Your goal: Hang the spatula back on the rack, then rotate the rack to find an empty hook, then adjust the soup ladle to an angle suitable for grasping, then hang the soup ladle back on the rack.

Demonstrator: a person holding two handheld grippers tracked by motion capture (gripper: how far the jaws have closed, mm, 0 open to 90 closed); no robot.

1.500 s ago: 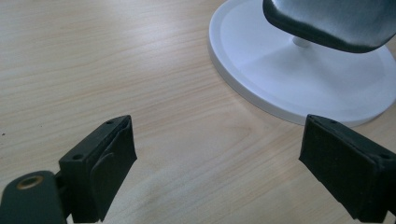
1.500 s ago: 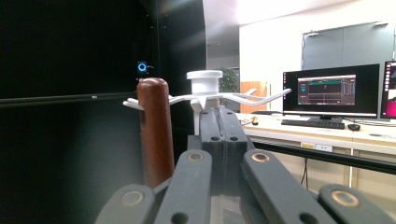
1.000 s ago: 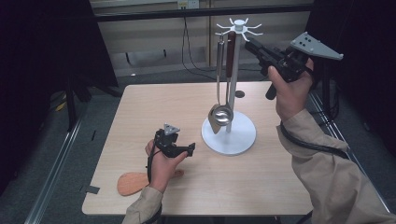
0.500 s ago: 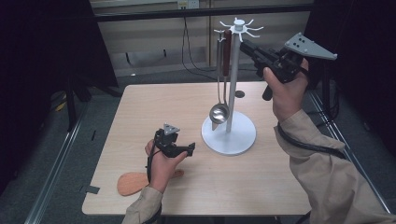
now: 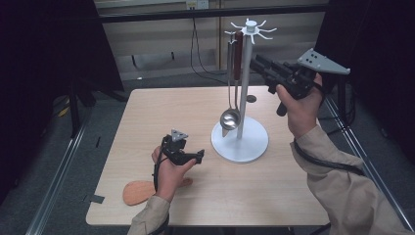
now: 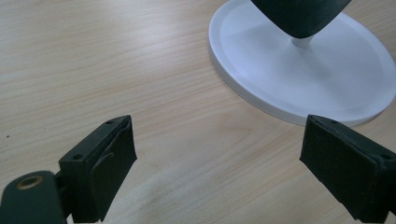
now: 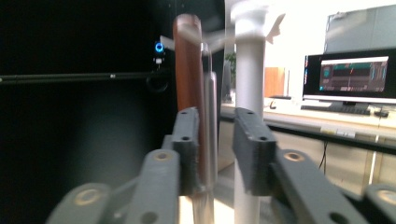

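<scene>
Apparently ladle (image 7: 189, 70) between parted hand-held gripper (image 7: 215, 149) jaws, just opening.

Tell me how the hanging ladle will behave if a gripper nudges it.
The ladle would likely swing, since it hangs freely from a hook on the white stand. It looks like stiff metal, so probably no bending. Its shiny handle may slip between the pads of the right gripper, whose jaws have just been opening.

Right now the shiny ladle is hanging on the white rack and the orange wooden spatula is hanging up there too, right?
Not quite. The ladle does hang on the white rack, but the orange wooden spatula is not up there: it lies flat on the table near the front edge, beside the person's left hand. The high view shows this.
</scene>
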